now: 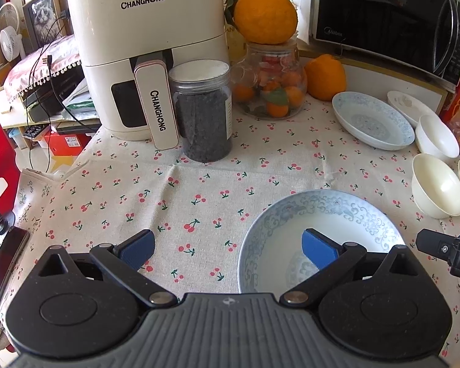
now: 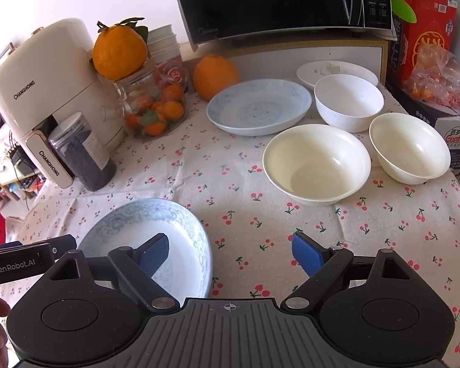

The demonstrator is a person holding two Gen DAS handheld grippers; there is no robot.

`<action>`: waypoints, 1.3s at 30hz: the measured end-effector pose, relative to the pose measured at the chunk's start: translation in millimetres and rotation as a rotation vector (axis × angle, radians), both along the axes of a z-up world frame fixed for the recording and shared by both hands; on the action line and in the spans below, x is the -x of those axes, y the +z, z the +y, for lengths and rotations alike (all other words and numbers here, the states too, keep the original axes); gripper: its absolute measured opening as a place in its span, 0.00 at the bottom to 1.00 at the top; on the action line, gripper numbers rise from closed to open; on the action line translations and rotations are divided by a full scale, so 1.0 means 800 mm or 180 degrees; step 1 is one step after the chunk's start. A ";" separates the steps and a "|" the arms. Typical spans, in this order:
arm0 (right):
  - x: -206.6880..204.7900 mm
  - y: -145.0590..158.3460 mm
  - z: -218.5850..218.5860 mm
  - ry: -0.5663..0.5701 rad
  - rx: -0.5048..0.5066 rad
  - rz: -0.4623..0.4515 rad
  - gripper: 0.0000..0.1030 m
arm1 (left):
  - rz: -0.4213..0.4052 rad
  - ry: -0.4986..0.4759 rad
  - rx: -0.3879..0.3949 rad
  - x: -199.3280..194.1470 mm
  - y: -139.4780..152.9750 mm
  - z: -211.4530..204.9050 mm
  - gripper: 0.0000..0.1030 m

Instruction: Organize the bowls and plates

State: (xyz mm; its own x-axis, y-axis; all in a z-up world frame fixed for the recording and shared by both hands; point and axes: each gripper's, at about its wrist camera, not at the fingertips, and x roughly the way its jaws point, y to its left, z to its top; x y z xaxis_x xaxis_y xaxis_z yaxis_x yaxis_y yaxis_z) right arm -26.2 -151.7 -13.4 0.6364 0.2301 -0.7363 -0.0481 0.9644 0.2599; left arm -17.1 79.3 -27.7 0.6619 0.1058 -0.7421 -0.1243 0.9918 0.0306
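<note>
A blue-patterned deep plate (image 1: 322, 224) (image 2: 168, 227) sits near the table's front. My left gripper (image 1: 228, 250) is open, its right finger over the plate's left rim. My right gripper (image 2: 230, 253) is open and empty, its left finger over the plate's right rim. A pale blue plate (image 1: 372, 119) (image 2: 259, 105), a white plate (image 2: 337, 70) (image 1: 409, 104) and three white bowls (image 2: 317, 161) (image 2: 409, 145) (image 2: 348, 101) stand at the back right.
A cream air fryer (image 1: 147, 46) (image 2: 43, 92), a dark jar (image 1: 204, 113) and a glass jar of oranges (image 1: 271, 86) stand at the back left. A microwave (image 1: 392, 15) (image 2: 279, 0) sits behind the dishes. A red box (image 2: 426, 40) is at right.
</note>
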 end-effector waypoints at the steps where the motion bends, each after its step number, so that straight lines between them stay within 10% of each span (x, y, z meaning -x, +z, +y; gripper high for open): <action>1: -0.001 -0.001 0.000 0.0005 -0.0006 0.0012 0.87 | -0.0004 -0.0003 -0.0003 0.000 0.000 0.000 0.99; 39: -0.001 0.003 0.036 0.0355 0.0144 -0.0174 0.87 | -0.0096 0.0106 0.0404 0.001 0.019 0.037 0.99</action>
State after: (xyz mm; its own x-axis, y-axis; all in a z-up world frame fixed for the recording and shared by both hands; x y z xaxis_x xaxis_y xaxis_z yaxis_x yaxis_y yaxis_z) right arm -25.5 -122.5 -11.2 0.6481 0.2691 -0.7124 -0.1688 0.9630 0.2102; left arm -18.0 108.9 -12.9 0.6818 0.0346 -0.7307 -0.1562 0.9827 -0.0992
